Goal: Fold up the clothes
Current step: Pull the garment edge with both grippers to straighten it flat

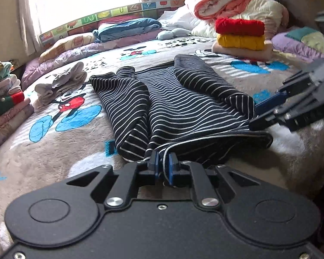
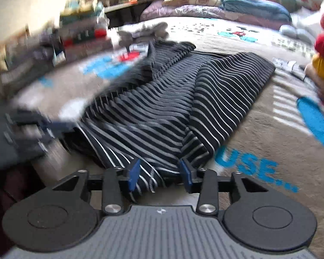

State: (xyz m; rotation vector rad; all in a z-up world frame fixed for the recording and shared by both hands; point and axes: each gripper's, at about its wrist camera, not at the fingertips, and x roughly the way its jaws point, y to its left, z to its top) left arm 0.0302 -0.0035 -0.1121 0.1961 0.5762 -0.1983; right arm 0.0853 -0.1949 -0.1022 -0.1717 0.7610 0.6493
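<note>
Black-and-white striped knit garment (image 1: 172, 99) lies rumpled on the cartoon-print fleece bed (image 1: 60, 151): light, limp, best gripped at hems. Left claw (image 1: 163, 166) pinches its near hem; right claw (image 2: 159, 173) straddles another edge, unclamped.

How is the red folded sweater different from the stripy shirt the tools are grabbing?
The red sweater is one plain colour; the stripy shirt is black with thin white lines. The red sweater sits folded on top of a stack; the stripy shirt lies rumpled on the blanket. Both are on the bed.

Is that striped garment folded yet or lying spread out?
Partly folded: the striped garment has both sleeves turned in over its body, still rumpled.
</note>
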